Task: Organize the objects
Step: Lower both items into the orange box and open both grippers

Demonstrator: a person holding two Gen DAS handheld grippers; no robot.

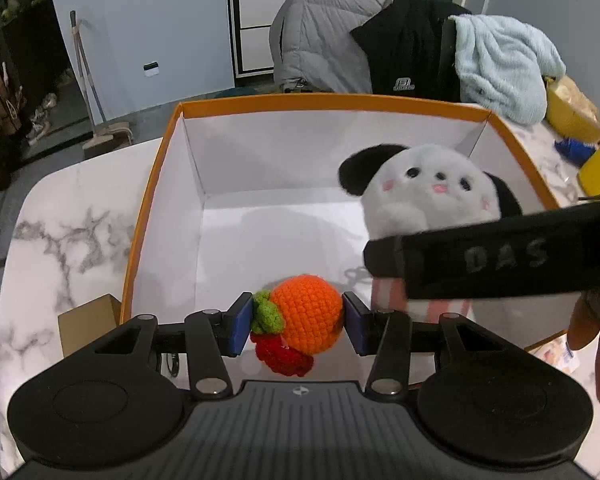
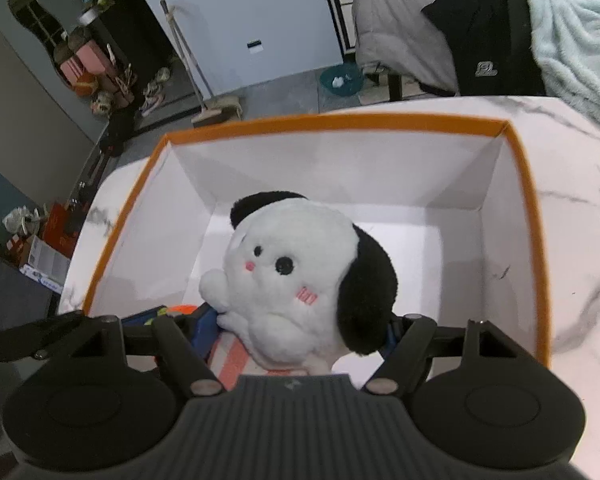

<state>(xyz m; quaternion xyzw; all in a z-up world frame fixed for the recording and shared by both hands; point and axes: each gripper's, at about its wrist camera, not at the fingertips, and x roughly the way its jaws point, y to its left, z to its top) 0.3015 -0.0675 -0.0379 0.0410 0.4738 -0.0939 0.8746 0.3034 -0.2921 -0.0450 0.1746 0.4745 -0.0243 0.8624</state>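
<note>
A white box with an orange rim [image 1: 148,200] [image 2: 536,240] stands open on the marble table. My left gripper [image 1: 298,320] is shut on a crocheted orange fruit [image 1: 308,312] with a green leaf and a red knit piece, held over the box's near left part. In the right wrist view my right gripper [image 2: 300,332] is shut on a white and black plush dog [image 2: 296,280] with a pink striped body, held inside the box. The same plush dog [image 1: 428,196] shows in the left wrist view behind the right gripper's black arm [image 1: 500,260]. The box floor is bare.
A small brown carton [image 1: 86,328] sits left of the box. Yellow and blue items [image 1: 588,152] lie at the table's far right. Chairs draped with a grey jacket [image 1: 324,36], a black garment and a pale blue towel [image 1: 504,64] stand behind the table.
</note>
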